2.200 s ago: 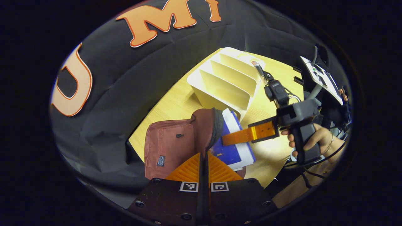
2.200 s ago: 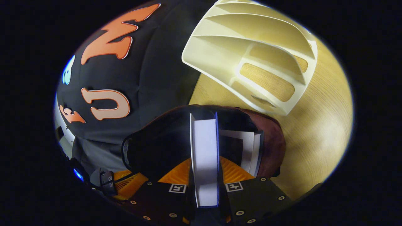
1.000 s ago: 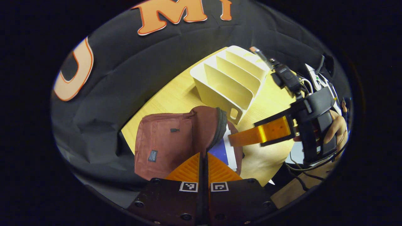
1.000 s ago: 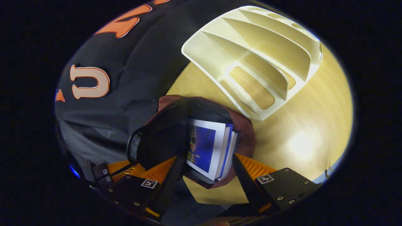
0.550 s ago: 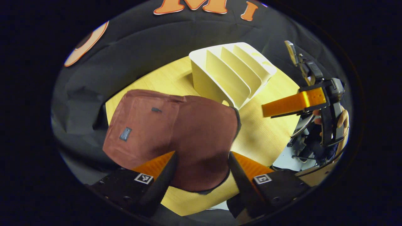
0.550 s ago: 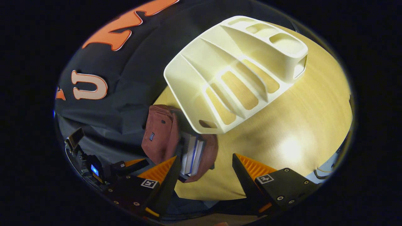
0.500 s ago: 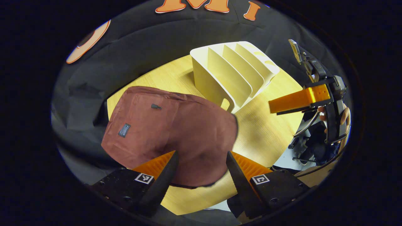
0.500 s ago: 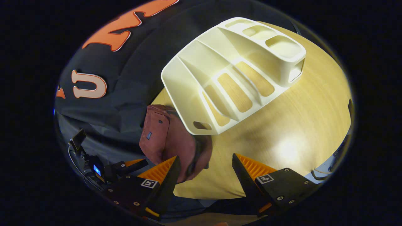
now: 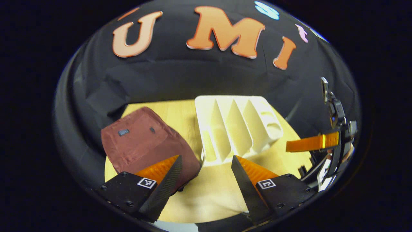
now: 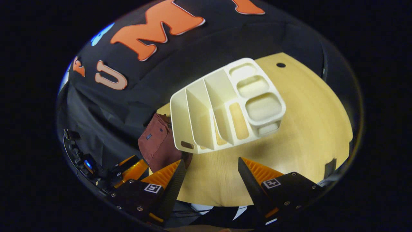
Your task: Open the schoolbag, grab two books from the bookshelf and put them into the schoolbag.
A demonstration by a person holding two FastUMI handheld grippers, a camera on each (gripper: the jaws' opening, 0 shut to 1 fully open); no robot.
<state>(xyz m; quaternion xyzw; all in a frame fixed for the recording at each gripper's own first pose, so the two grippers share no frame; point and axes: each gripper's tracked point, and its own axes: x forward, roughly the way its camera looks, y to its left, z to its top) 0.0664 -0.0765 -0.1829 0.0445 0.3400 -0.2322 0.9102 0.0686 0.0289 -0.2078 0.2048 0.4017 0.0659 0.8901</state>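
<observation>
Both tongs (image 9: pixel 206 180) (image 10: pixel 210 180) hang released over table (image 10: pixel 305 129); bookshelf (image 9: pixel 235 129) beside schoolbag (image 9: pixel 141 145).

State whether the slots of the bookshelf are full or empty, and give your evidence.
Empty. In the right gripper view the bookshelf has bare dividers with the table showing through its floor openings; the left gripper view shows empty slots too.

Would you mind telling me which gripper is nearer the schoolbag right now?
Left. The left gripper hangs open just over the schoolbag; the right gripper sits farther off, near the bookshelf.
</observation>
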